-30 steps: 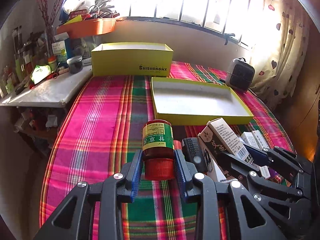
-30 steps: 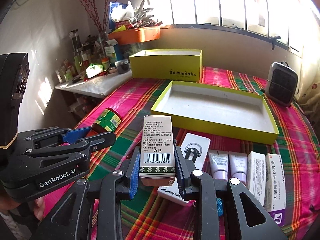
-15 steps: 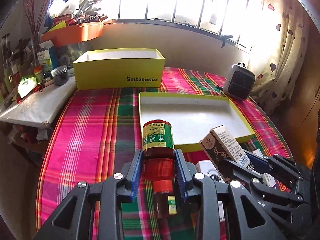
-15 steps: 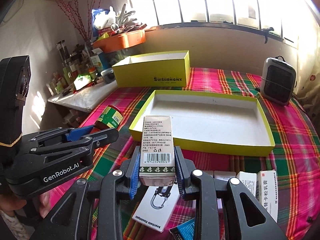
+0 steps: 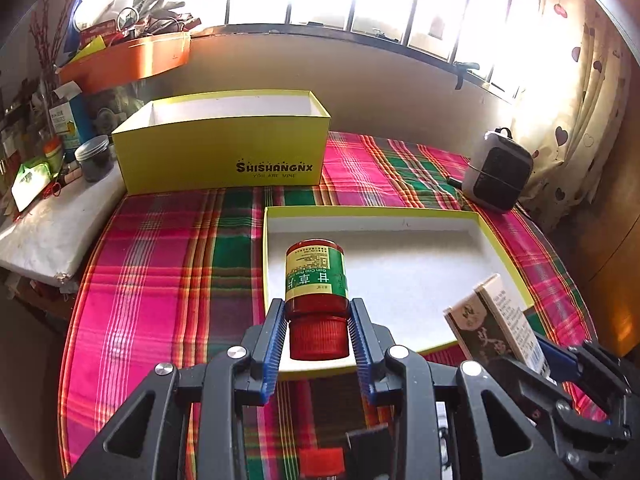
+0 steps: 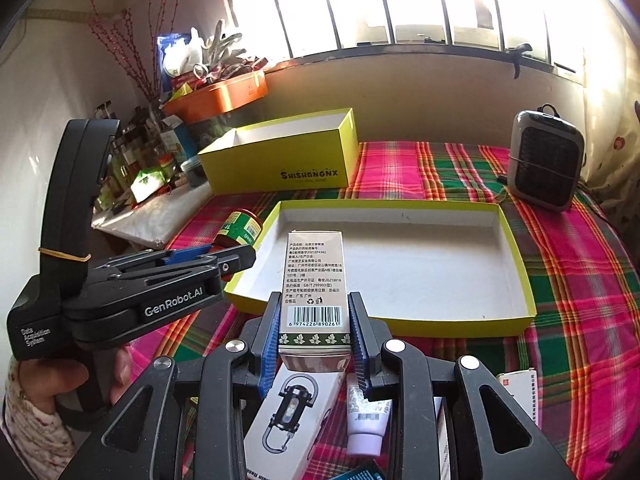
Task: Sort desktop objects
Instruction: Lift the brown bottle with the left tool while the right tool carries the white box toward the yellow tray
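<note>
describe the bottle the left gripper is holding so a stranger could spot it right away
Find the shallow yellow tray on the plaid tablecloth. Over its near left corner the left gripper clamps a small red bottle by its ribbed cap. Its green label and round shape set it apart from the carton in the right gripper.

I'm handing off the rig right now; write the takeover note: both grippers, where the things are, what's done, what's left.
Left gripper: shut on the red-capped bottle, held over the shallow yellow tray.
Right gripper: shut on the barcode carton, at the tray's near edge.
Done: nothing is in the tray or the deep yellow box.
Left: place both, then sort the flashlight box, tube and other cartons on the cloth.
</note>
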Demonstrator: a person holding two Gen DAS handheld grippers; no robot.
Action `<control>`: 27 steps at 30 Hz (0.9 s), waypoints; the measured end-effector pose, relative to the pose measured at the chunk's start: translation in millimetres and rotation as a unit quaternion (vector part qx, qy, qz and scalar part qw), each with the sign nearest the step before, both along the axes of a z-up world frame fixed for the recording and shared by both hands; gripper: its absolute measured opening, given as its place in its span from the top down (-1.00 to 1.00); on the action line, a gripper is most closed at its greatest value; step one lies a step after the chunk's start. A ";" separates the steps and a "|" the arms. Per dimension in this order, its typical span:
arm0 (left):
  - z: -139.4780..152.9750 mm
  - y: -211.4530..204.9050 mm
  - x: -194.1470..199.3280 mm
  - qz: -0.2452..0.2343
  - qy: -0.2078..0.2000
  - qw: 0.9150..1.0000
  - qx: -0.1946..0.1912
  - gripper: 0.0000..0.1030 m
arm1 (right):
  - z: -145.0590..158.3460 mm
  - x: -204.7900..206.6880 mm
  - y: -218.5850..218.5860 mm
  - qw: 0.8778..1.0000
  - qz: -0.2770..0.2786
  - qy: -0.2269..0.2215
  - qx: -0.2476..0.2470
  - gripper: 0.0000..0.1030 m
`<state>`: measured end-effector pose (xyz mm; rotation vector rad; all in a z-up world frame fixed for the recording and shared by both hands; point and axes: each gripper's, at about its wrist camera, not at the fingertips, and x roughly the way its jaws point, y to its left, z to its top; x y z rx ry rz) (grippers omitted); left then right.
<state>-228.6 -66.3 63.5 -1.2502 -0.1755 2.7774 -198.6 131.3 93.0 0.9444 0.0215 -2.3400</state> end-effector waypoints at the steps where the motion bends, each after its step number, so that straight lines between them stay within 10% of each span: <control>1: -1.5 0.8 -4.8 -0.001 -0.002 1.000 -0.002 0.37 | -0.4 -2.0 1.1 1.000 -0.002 -0.001 -0.001 0.37; 27: -36.9 18.6 -89.4 0.018 -0.052 0.997 -0.063 0.37 | -11.8 -29.8 14.2 1.000 -0.013 -0.019 -0.009 0.37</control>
